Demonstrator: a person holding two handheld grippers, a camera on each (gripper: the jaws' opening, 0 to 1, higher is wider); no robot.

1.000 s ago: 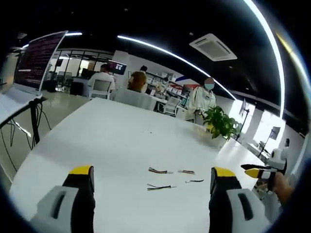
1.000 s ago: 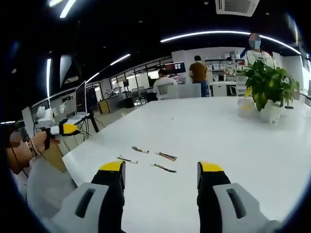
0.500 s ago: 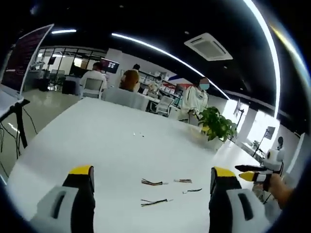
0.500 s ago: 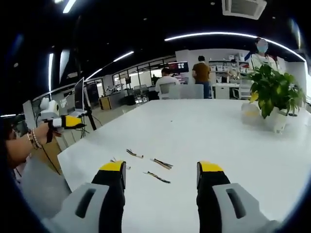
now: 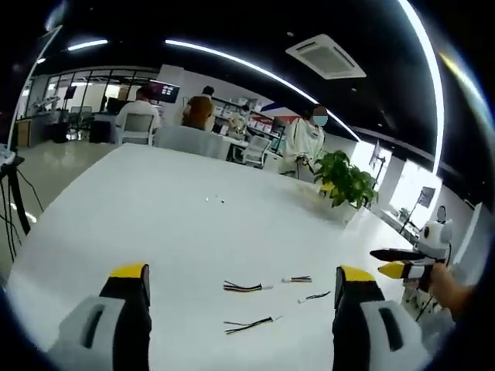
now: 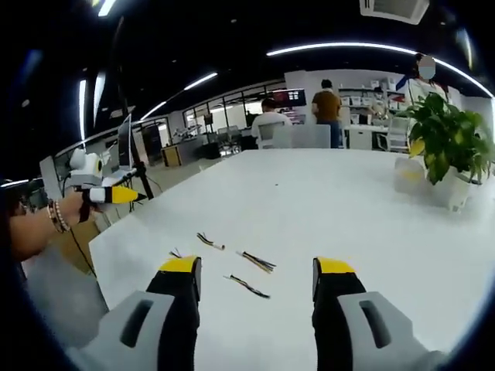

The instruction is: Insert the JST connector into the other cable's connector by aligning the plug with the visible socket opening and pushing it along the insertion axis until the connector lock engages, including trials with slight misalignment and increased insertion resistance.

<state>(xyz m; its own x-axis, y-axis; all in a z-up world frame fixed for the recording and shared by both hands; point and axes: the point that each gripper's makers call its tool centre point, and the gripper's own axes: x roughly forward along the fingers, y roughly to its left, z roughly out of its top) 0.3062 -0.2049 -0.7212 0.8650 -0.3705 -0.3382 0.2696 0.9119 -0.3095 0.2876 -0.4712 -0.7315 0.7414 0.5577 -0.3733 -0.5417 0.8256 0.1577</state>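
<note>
I can't read any text, label, brand or number from either view. A wall screen (image 5: 164,91) glows far behind the surface (image 5: 178,232), but whatever it displays is too small and blurred to make out.

Four short multicoloured wire cables with small connector ends lie on the white table (image 5: 155,209) — first (image 5: 243,287), second (image 5: 296,279), third (image 5: 314,295), fourth (image 5: 247,325). One green leafy potted plant (image 5: 346,185) stands on it. Two yellow-tipped grippers — left (image 5: 241,284) and right (image 6: 256,272). Three people are visible at the far desks.
</note>
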